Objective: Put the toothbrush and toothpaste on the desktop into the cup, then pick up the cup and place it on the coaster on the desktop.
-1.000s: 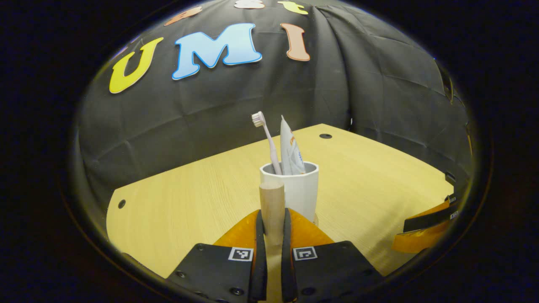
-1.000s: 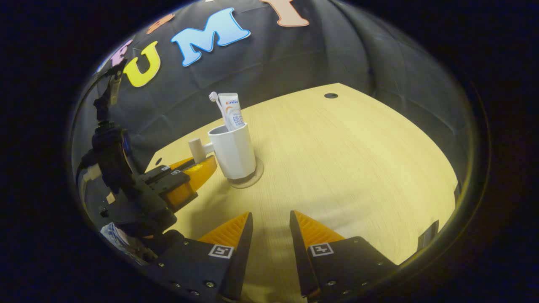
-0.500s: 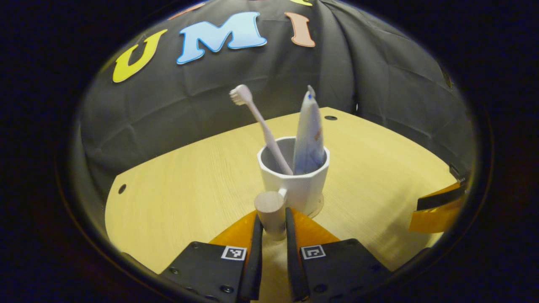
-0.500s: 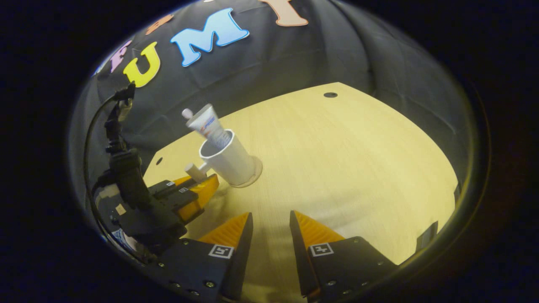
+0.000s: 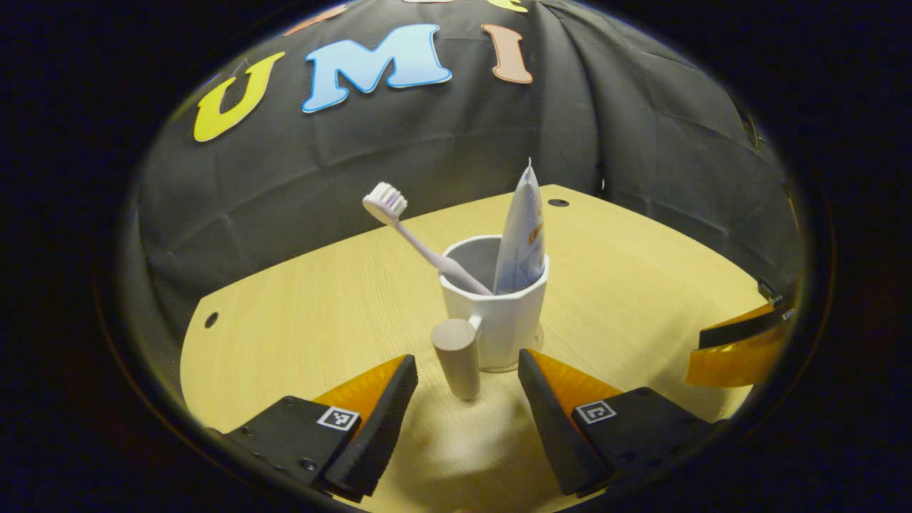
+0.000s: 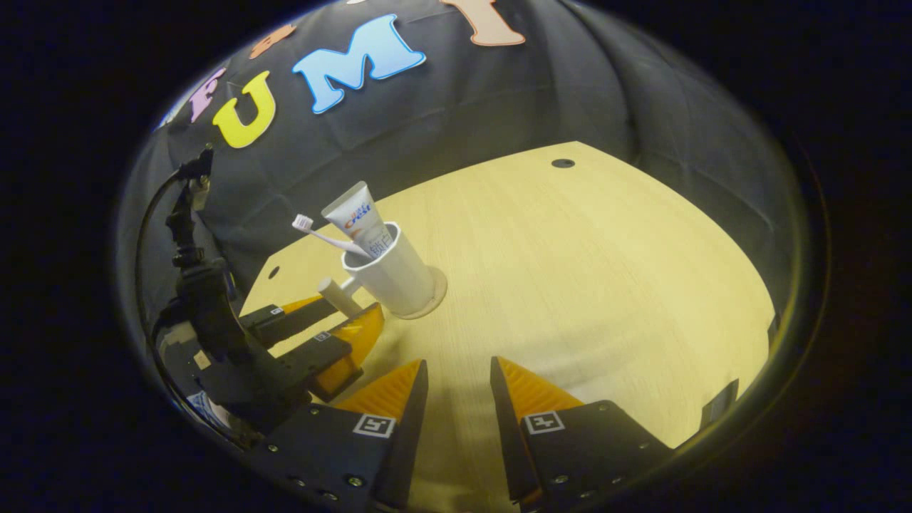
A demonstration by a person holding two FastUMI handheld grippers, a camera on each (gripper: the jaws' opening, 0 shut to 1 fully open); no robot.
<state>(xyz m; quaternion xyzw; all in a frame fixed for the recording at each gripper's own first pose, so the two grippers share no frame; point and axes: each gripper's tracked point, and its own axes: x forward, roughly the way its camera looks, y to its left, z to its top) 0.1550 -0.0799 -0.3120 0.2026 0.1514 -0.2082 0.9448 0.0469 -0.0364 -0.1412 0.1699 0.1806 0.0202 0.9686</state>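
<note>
In the left gripper view the left gripper (image 5: pixel 467 388) sat at bottom centre with jaws wide apart, either side of the cup's wooden handle (image 5: pixel 457 358) and touching nothing. The white cup (image 5: pixel 502 324) stood mid-frame on the coaster (image 6: pixel 432 298) on the wooden desktop (image 5: pixel 306 320), with the toothbrush (image 5: pixel 417 239) leaning to the upper left and the toothpaste (image 5: pixel 522 235) upright inside it. In the right gripper view the right gripper (image 6: pixel 458 399) was at bottom centre, jaws parted and empty, well apart from the cup at left of centre.
</note>
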